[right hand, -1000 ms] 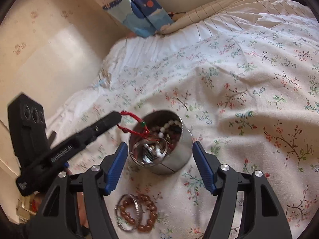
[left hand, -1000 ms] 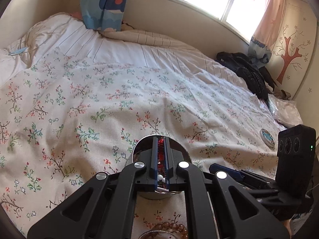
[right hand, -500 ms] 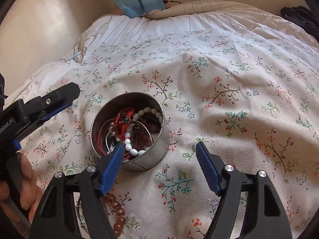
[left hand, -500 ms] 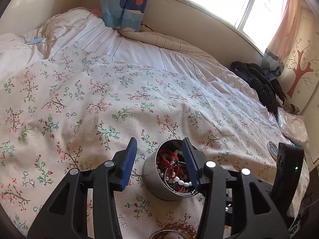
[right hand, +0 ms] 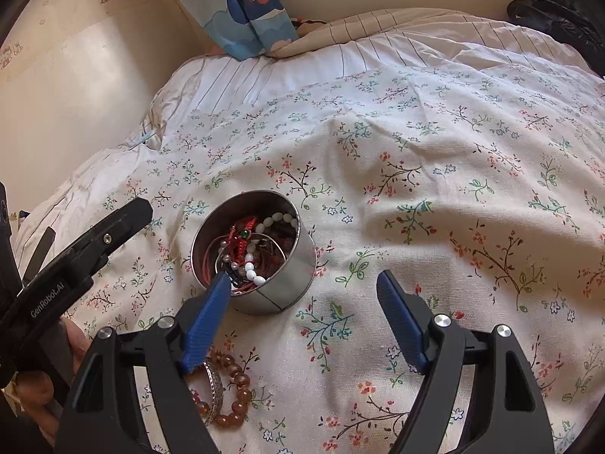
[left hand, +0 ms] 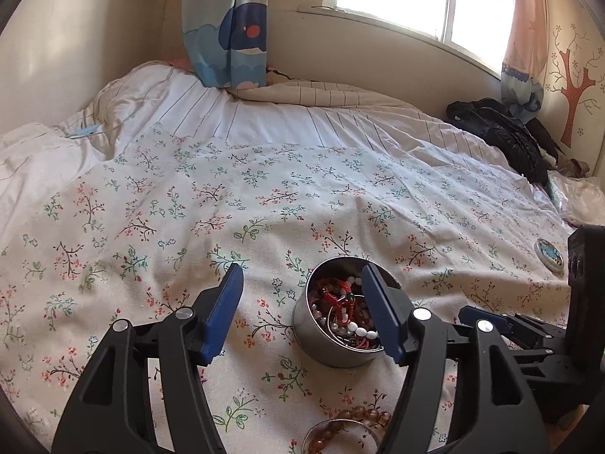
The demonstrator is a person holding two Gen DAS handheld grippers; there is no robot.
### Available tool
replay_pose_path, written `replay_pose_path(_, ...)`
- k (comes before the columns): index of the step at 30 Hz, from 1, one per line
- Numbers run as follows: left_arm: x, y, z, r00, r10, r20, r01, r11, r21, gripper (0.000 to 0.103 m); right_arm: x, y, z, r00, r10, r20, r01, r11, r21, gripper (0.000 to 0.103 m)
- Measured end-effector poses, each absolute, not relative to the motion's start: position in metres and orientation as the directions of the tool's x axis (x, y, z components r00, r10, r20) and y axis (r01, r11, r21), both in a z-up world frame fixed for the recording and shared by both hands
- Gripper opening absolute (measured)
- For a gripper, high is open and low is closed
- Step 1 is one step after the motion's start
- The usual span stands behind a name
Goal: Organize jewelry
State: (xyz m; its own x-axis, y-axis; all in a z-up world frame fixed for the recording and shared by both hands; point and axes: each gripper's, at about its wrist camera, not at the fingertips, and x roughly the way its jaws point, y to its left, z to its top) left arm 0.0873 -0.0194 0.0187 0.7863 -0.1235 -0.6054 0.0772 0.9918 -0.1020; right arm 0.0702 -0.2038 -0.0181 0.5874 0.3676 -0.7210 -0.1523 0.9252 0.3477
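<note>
- a round metal tin [right hand: 261,257] stands upright on the flowered bedspread [right hand: 435,159], mouth facing up, a little left of centre in the right wrist view and low centre-right in the left wrist view [left hand: 340,325].
- inside the tin lies a tangle of jewelry: a red cord bracelet [right hand: 242,236] across the middle and a string of white beads [right hand: 251,268] curving along the near rim (no single long axis shows in the heap).
- the left gripper [left hand: 302,314] is spread wide and holds nothing; its right finger overlaps the tin's right rim in the frame, and whether they touch cannot be told.
- the right gripper [right hand: 302,314] is also spread wide and empty, its left fingertip over the tin's near edge.
- a brown bead bracelet [right hand: 236,389] and a silver bangle [right hand: 215,386] lie flat on the bedspread in the lower left of the right wrist view, just below the tin.
- a small round lid [left hand: 549,255] rests on the bedspread at the right edge of the left wrist view, well apart from the tin.
</note>
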Motion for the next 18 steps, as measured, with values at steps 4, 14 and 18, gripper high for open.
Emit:
replay_pose_path(4, 0.081, -0.019, 0.018, 0.786, -0.107, -0.608, 0.069, 0.994, -0.087, 0.071, 0.067, -0.204, -0.02, 0.581, 0.362, -0.729, -0.144, 0.927, 0.345, 0.078)
replay_pose_path(14, 0.068, -0.002, 0.005, 0.73, -0.108, -0.674, 0.058, 0.994, -0.096, 0.075, 0.046, -0.21, -0.03, 0.552, 0.325, -0.768, -0.13, 0.943, 0.306, 0.082)
replay_pose_path(18, 0.06, 0.011, -0.004, 0.697, -0.103, -0.71, 0.051, 0.994, -0.094, 0.075, 0.035, -0.195, -0.041, 0.506, 0.297, -0.81, -0.176, 0.955, 0.24, 0.082)
